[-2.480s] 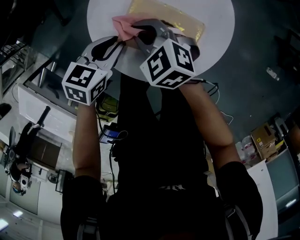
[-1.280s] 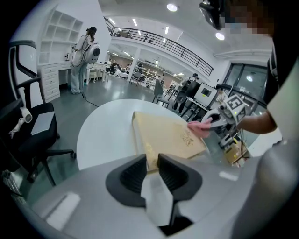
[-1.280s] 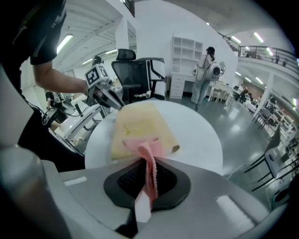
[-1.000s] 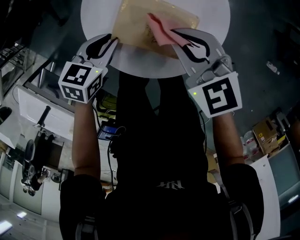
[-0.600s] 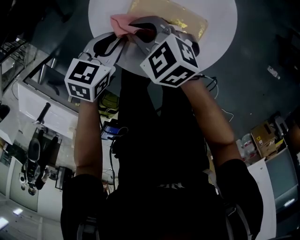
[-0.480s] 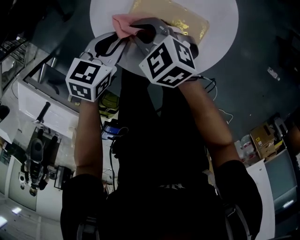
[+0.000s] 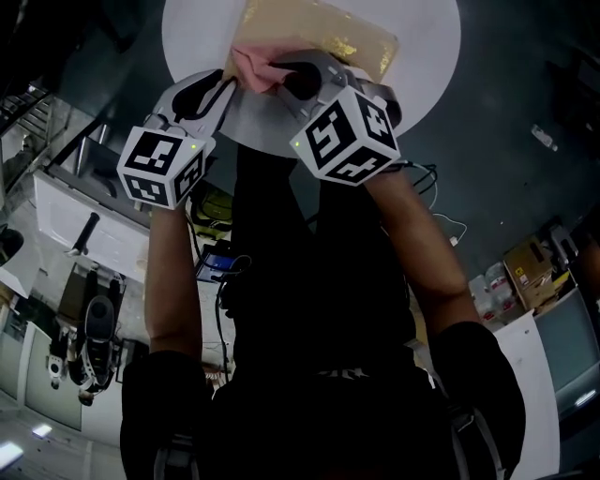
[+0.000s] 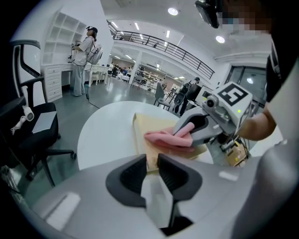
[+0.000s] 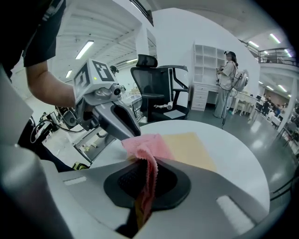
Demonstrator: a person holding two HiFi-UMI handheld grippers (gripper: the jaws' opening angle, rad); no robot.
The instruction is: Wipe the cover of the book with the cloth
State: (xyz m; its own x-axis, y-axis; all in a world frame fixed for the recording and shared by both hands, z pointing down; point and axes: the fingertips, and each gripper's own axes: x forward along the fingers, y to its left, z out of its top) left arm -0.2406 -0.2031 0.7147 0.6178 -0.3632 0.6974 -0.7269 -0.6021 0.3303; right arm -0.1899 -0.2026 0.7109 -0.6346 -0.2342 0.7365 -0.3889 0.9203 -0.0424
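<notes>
A tan book (image 7: 323, 28) lies on the round white table (image 7: 427, 66). The pink cloth (image 7: 251, 66) rests on the book's near left corner, and my right gripper (image 7: 286, 70) is shut on it. In the right gripper view the cloth (image 9: 145, 145) hangs out from between the jaws over the book (image 9: 194, 148). My left gripper (image 7: 225, 82) sits at the book's near left edge. In the left gripper view its jaws (image 8: 153, 163) close around the book's edge (image 8: 152, 126), while the right gripper (image 8: 196, 128) presses the cloth (image 8: 166, 138) on the cover.
A black office chair (image 9: 159, 88) stands beside the table, also in the left gripper view (image 8: 32, 121). A person (image 8: 84, 51) stands at white shelves beyond. Boxes (image 7: 530, 272) lie on the floor at the right. My own body fills the lower part of the head view.
One second ago the right gripper held the cloth on the middle of the cover from the right. It has swept the cloth across to the book's near left corner. The left gripper has stayed put.
</notes>
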